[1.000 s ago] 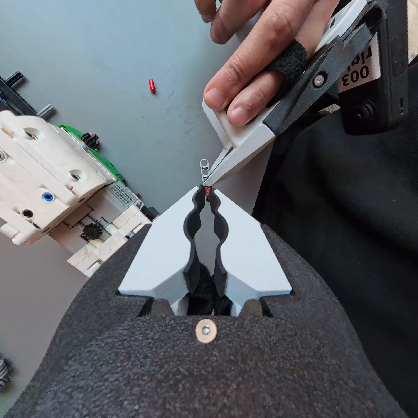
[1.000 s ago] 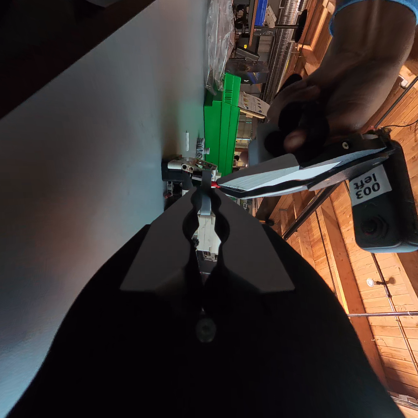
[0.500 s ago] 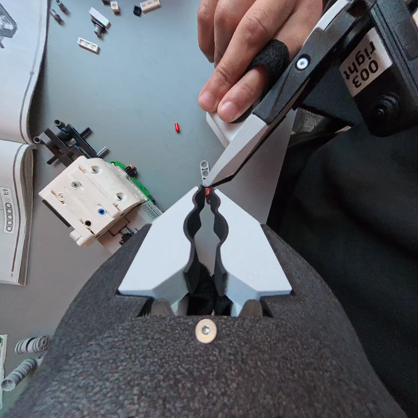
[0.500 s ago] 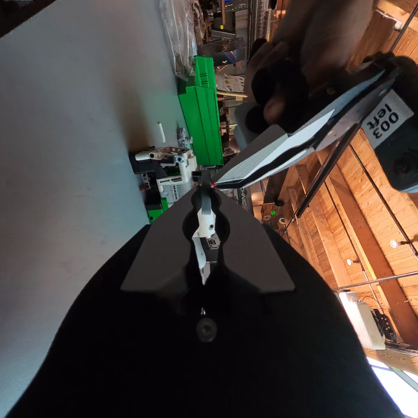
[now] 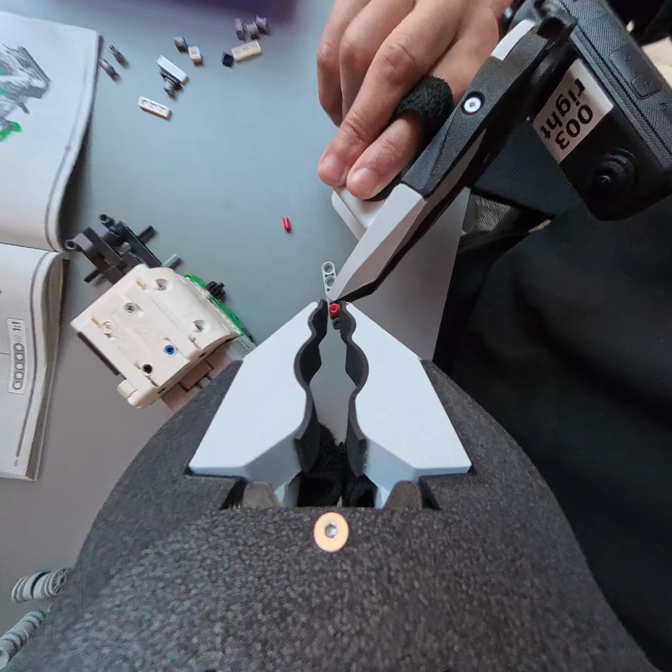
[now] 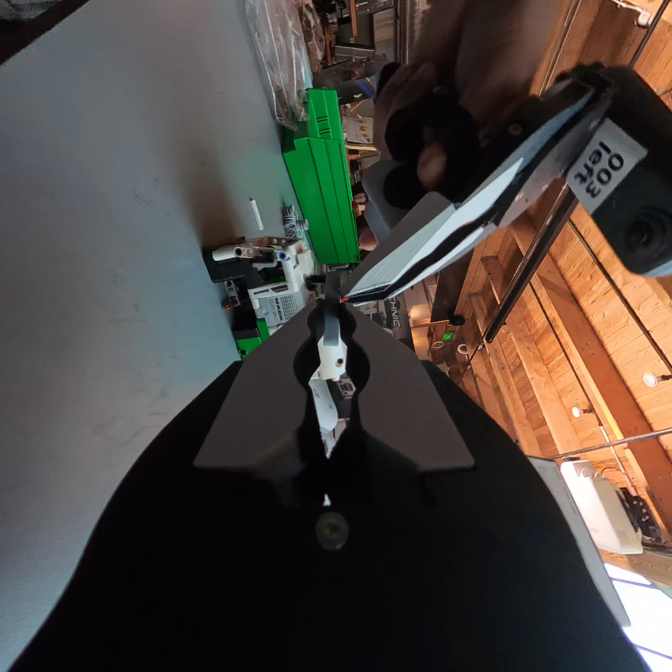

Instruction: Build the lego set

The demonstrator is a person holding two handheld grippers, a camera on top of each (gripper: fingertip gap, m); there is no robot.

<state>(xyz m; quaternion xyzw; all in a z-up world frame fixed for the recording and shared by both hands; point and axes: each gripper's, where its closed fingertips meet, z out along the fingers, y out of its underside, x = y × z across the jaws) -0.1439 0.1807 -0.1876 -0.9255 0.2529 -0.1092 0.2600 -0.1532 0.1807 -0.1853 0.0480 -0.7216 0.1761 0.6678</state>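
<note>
The red pin [image 5: 334, 309] sits pinched at the very tips of the left tool [image 5: 332, 307], whose black-lined fingers are closed down to a narrow slit around it. Directly beyond the pin, touching or nearly touching it, stands a small grey beam [image 5: 328, 278] with round holes, clamped by the right tool [image 5: 340, 291], which comes in from the upper right with its tips drawn together on the beam. In the right wrist view that beam [image 6: 330, 320] shows as a dark strip held between the right tool's [image 6: 331, 309] near-closed fingers, with the pin [image 6: 343, 299] a red speck at the tip of the left tool [image 6: 345, 292].

Both pieces are held in the air above the grey counter [image 5: 225, 174], close to its near edge, where a dark-clothed lap begins to the right of the pin. A hand [image 5: 385, 91] with a black finger loop grips the right tool.

Left of the pin, the white and green truck model [image 5: 152, 334] lies on the counter (underside up, it seems), with open grey surface between. Beyond the pin a second red pin [image 5: 287, 224] lies loose. Farther left of the model is an open instruction booklet [image 5: 40, 145]; small loose parts [image 5: 171, 72] are scattered far beyond. In the right wrist view a green box [image 6: 320, 189] stands behind the model [image 6: 269, 283].
</note>
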